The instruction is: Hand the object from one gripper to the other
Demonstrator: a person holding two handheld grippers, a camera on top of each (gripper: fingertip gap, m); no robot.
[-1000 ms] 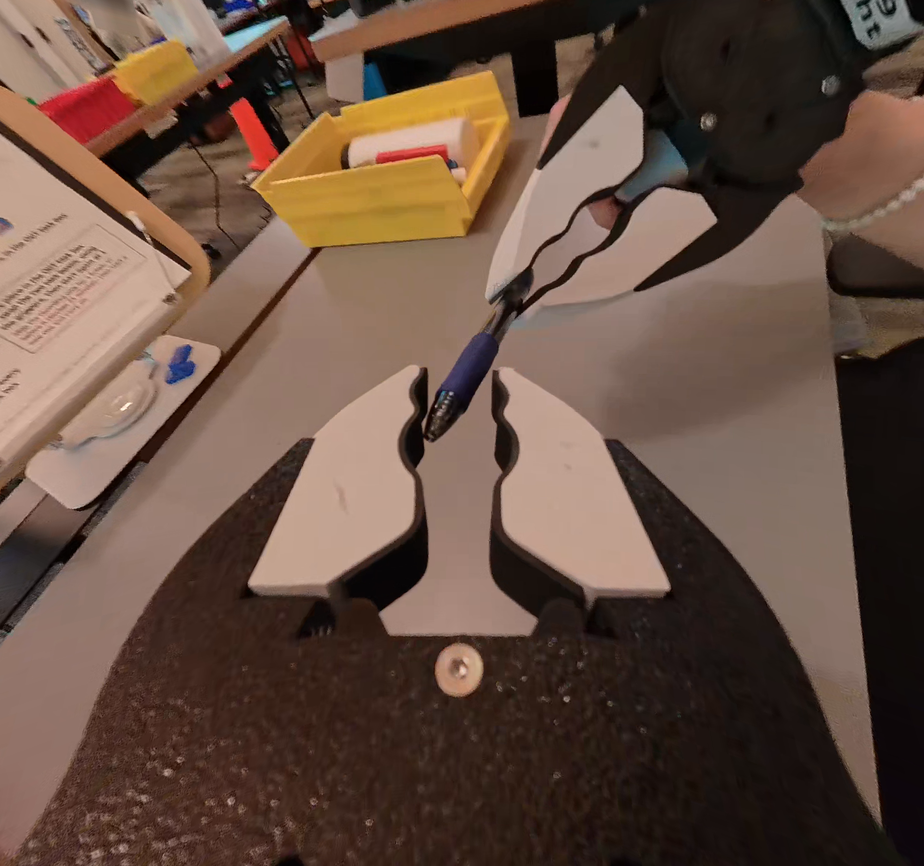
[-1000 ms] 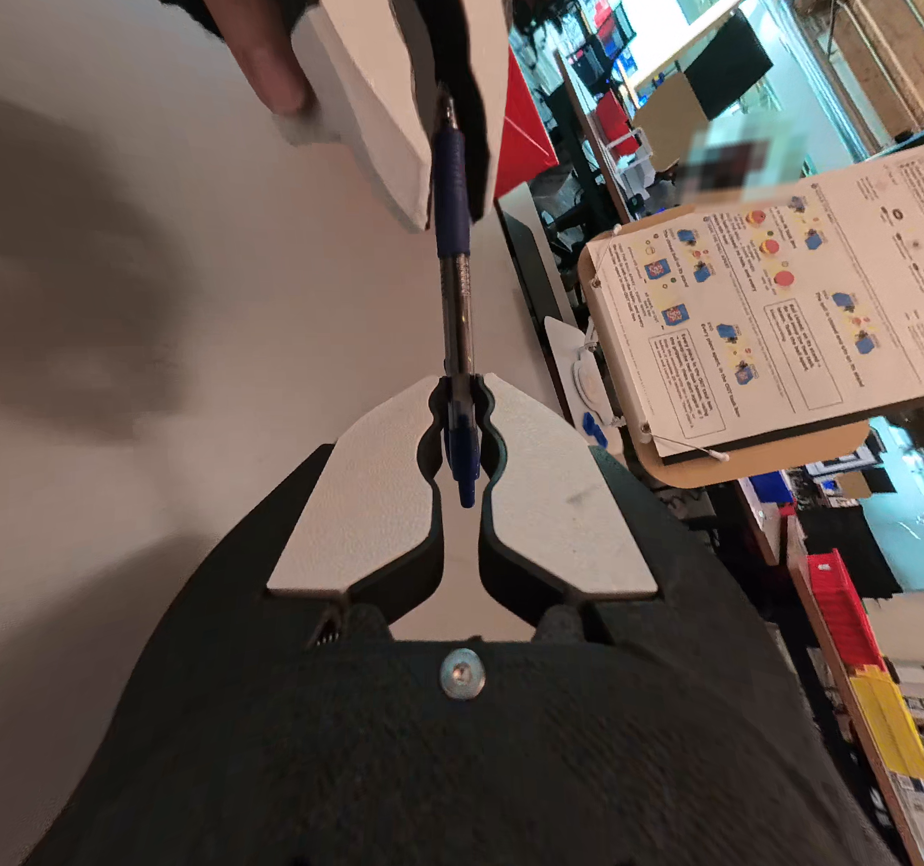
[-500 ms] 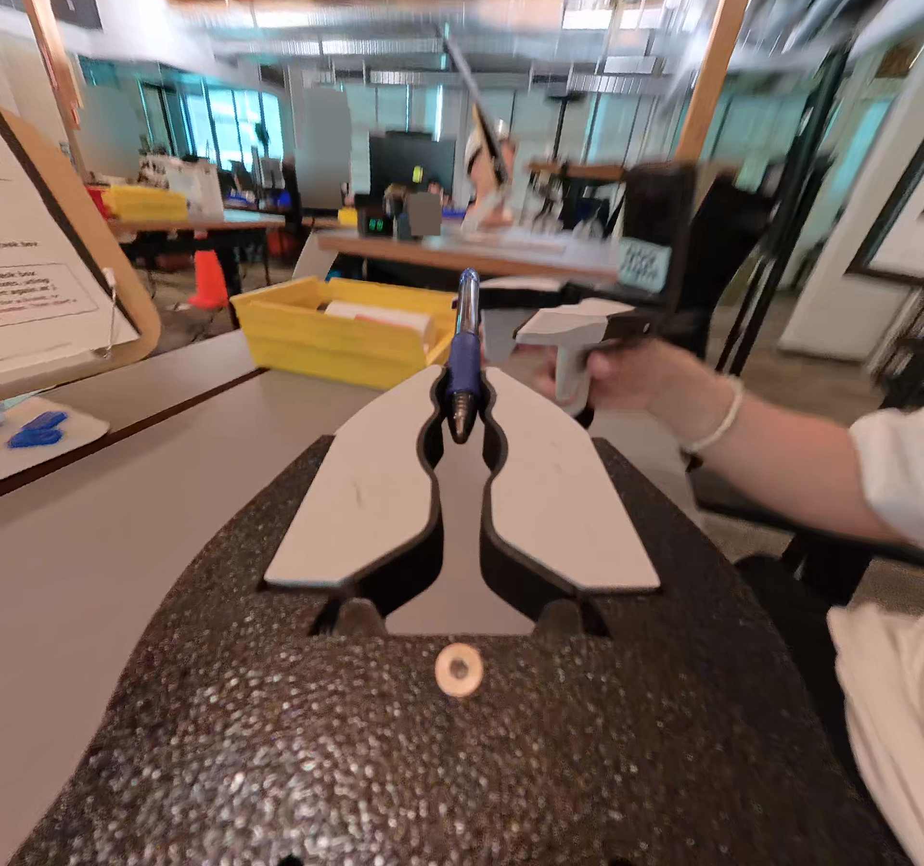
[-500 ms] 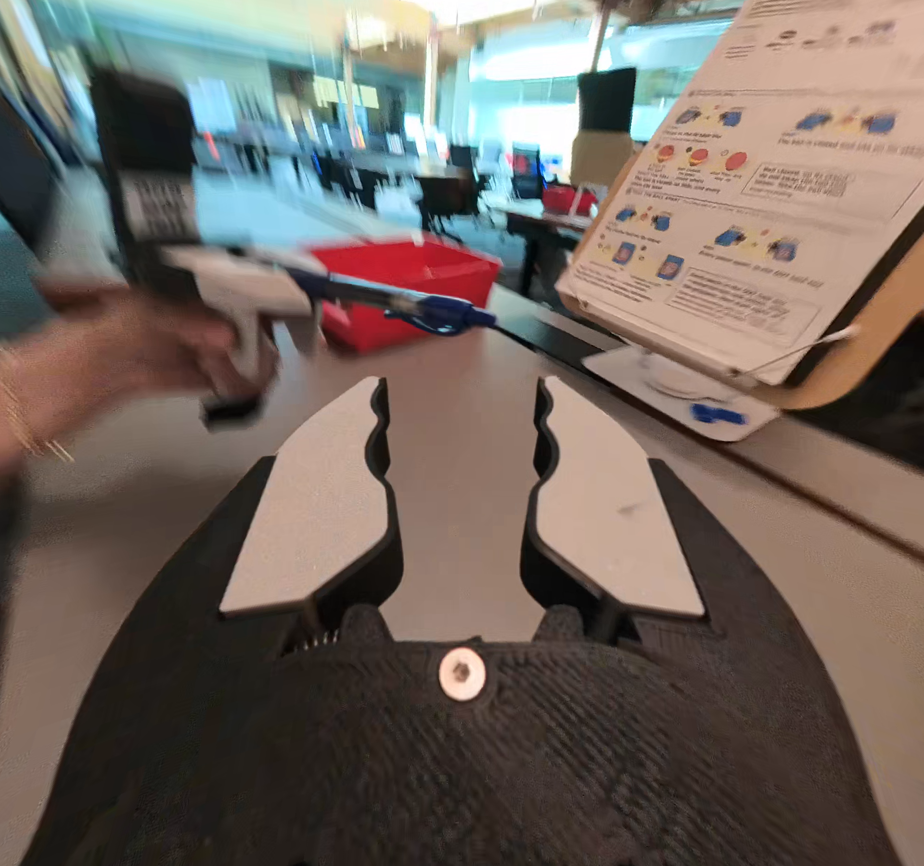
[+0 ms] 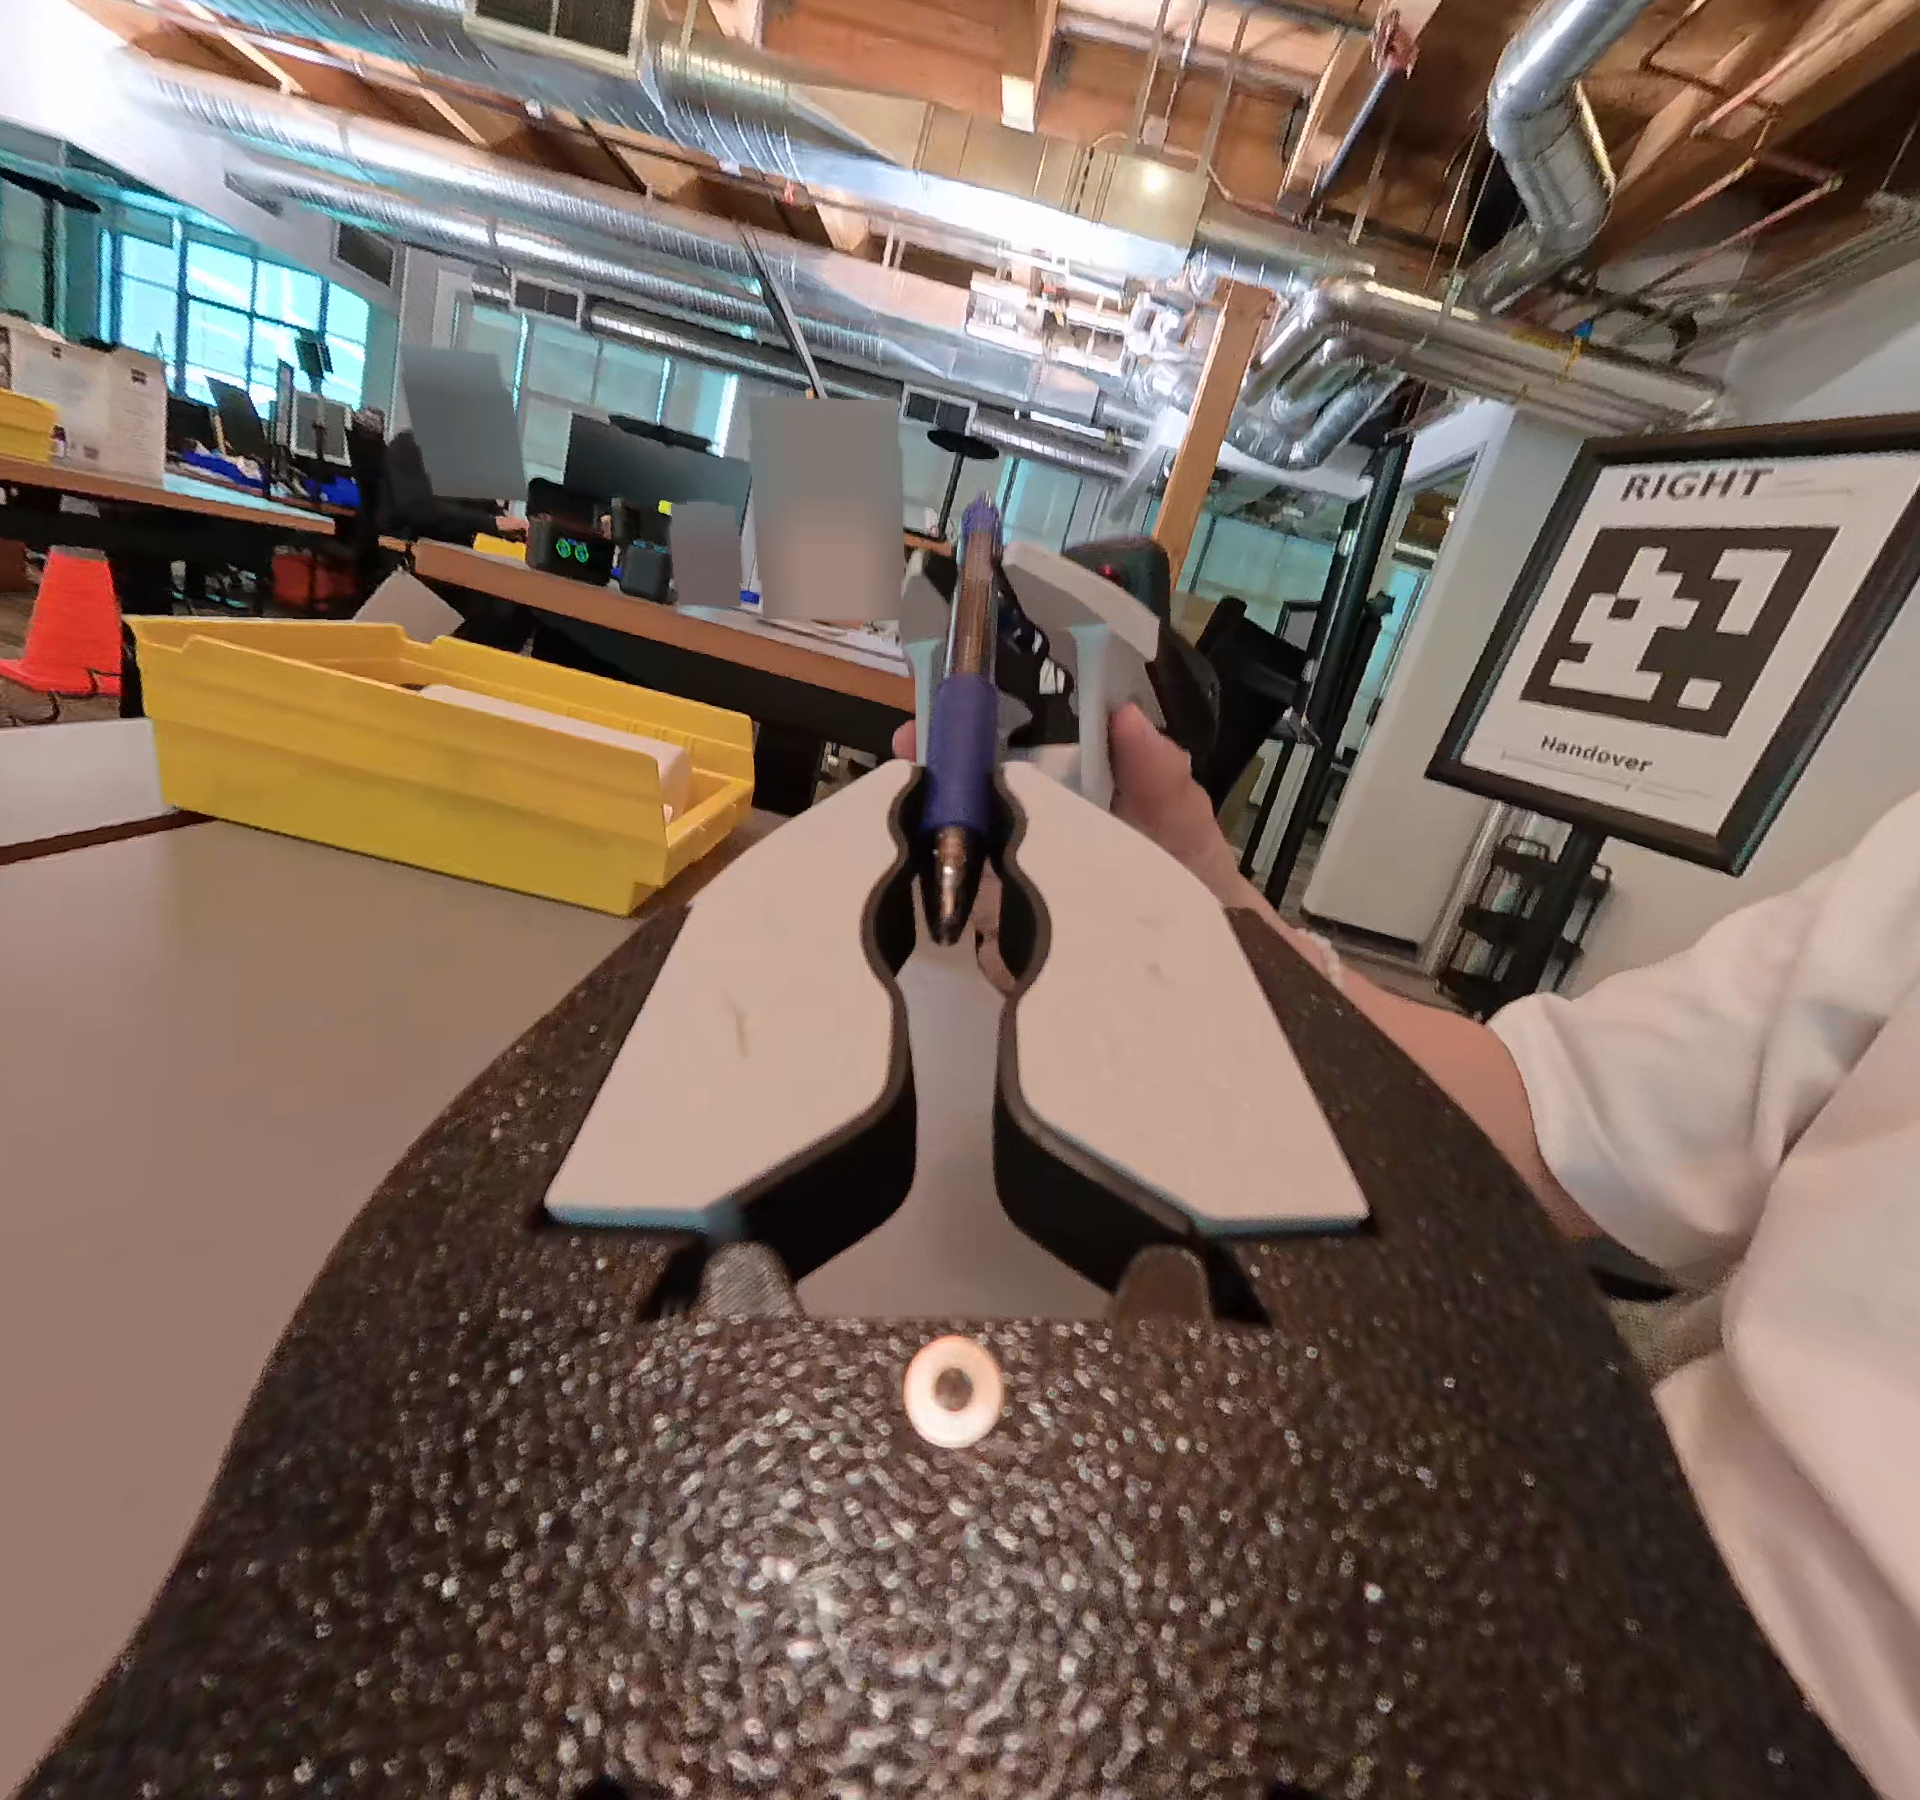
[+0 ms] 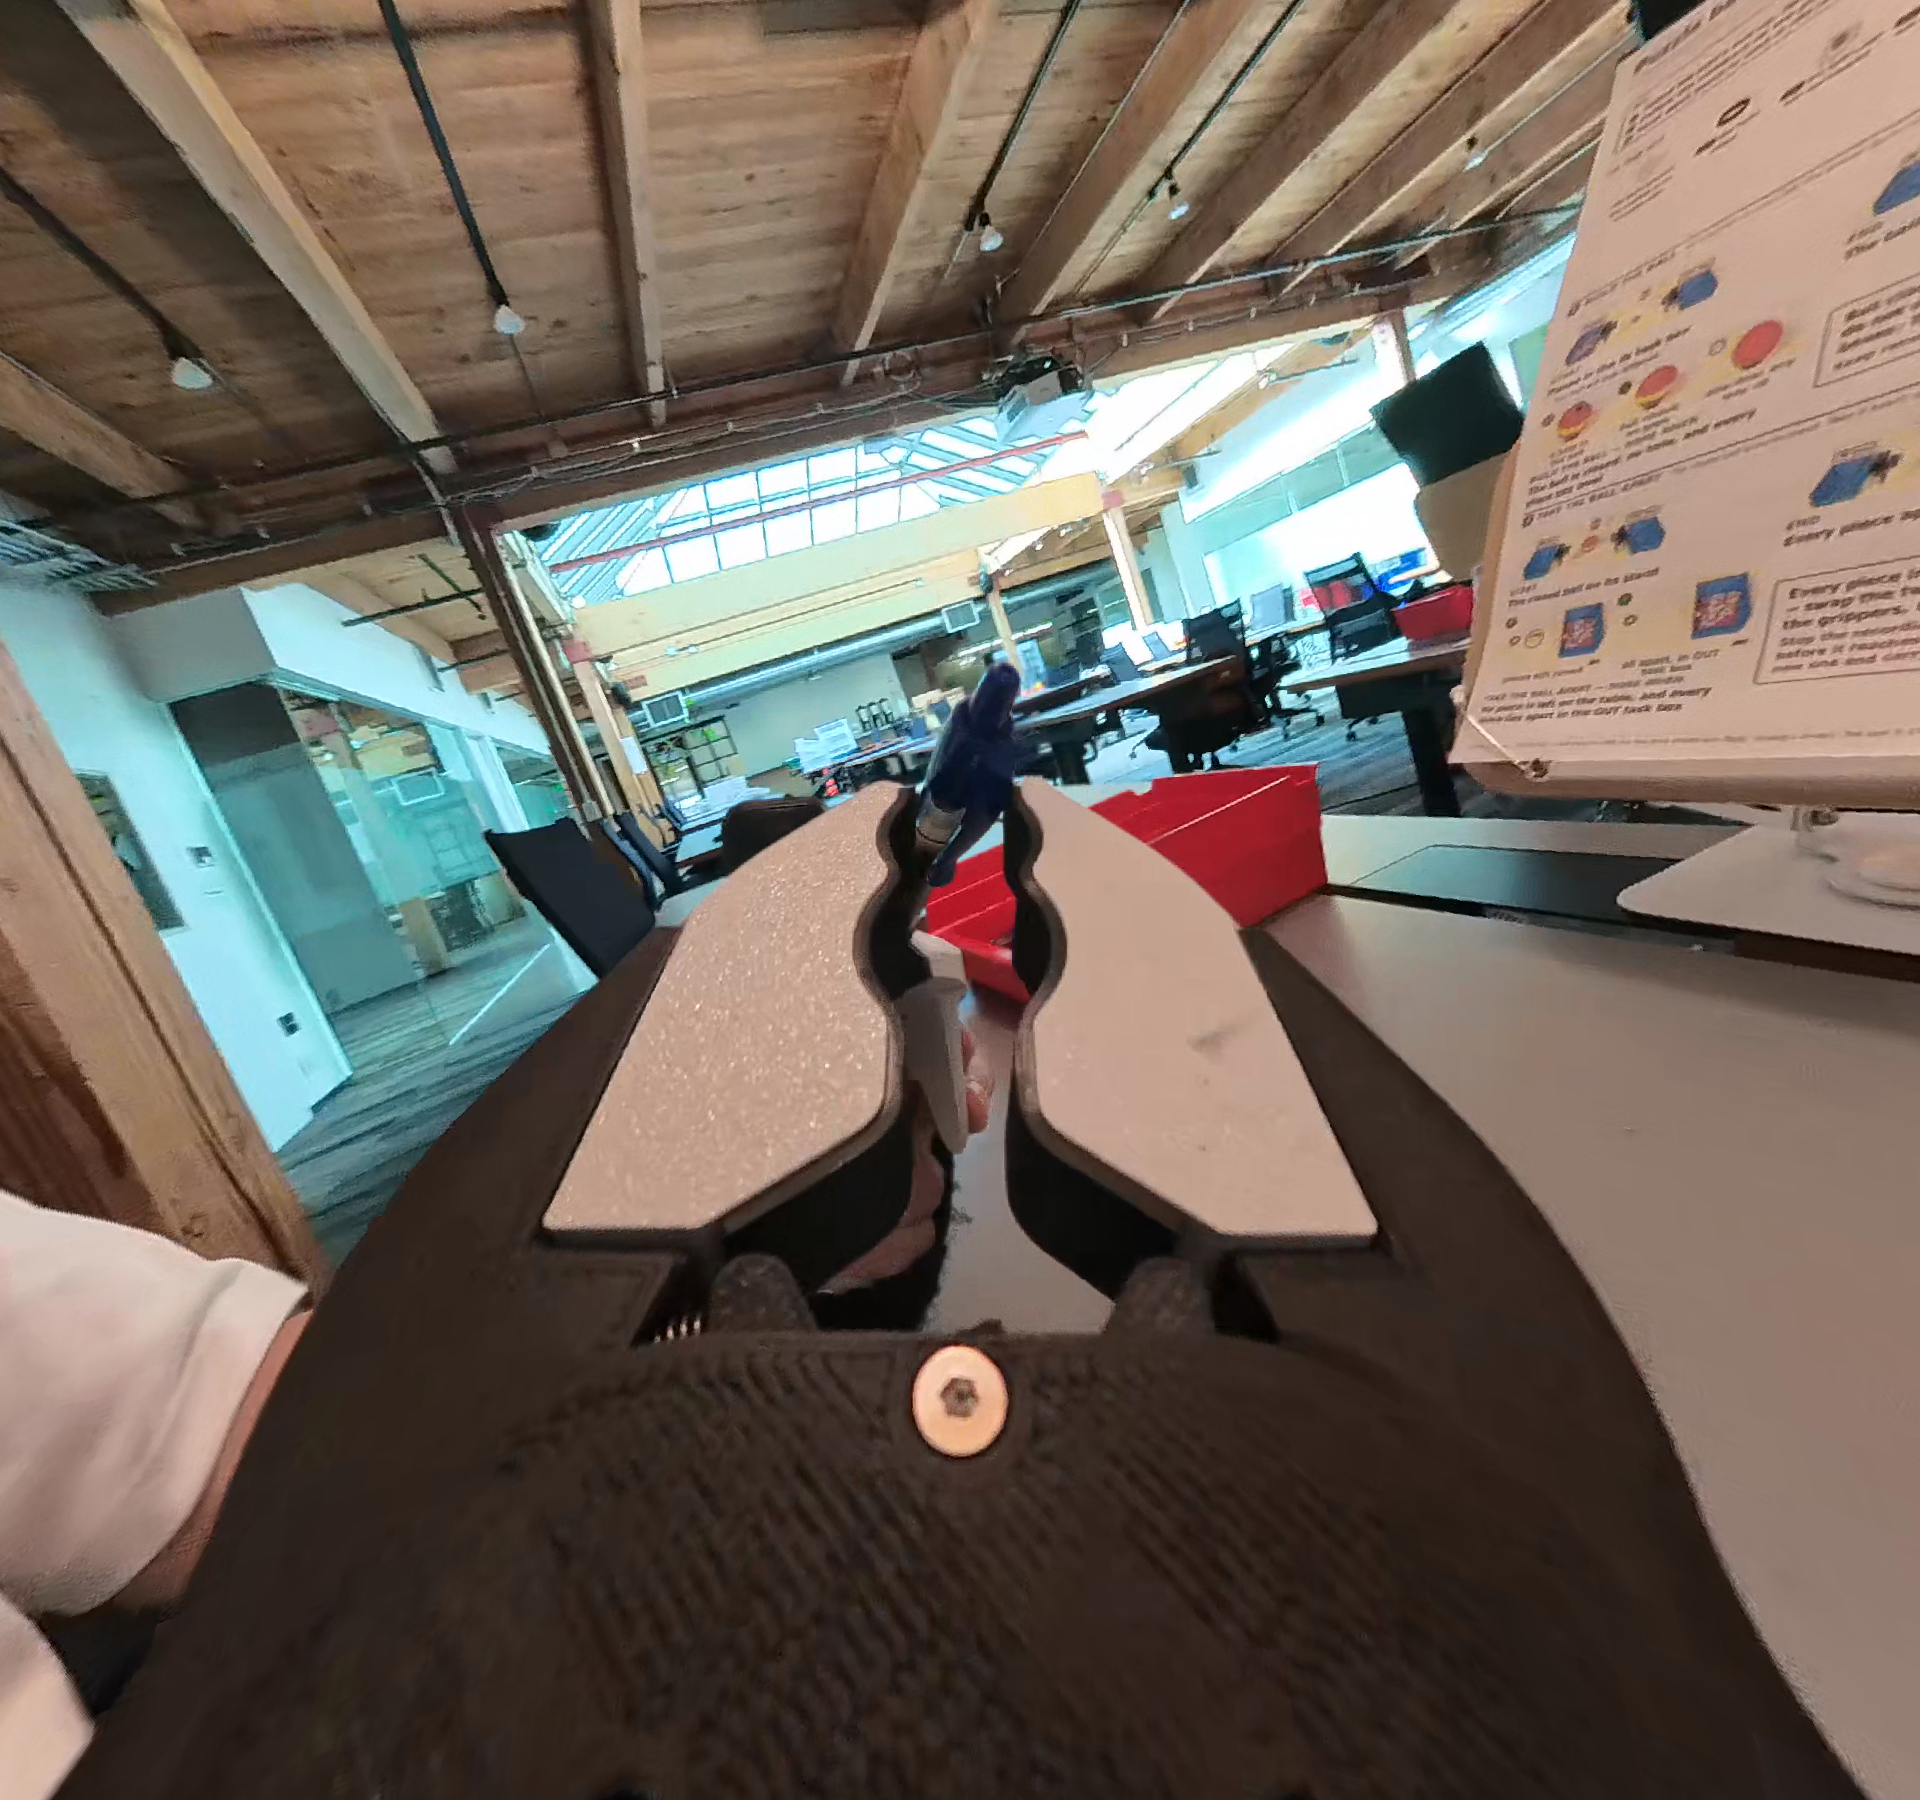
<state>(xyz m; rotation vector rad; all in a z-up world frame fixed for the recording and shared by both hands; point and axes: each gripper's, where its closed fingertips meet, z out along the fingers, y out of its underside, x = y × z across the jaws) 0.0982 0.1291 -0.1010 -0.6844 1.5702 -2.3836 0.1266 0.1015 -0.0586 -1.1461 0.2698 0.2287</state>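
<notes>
Pen [image 5: 961,711] now sits pinched by its blue grip in the left gripper [image 5: 951,867], pointing up beyond the yellow bin [image 5: 416,774], while the right gripper [image 6: 956,877], which held it a second ago, stands spread and empty, so the handover looks done.

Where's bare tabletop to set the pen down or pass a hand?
Left wrist view: bare grey table between the left hand-held gripper and the yellow bin. Right wrist view: bare strip right of the right hand-held gripper, short of the red bin and stand base. Crowded: mid-air, where both meet at the pen.
</notes>
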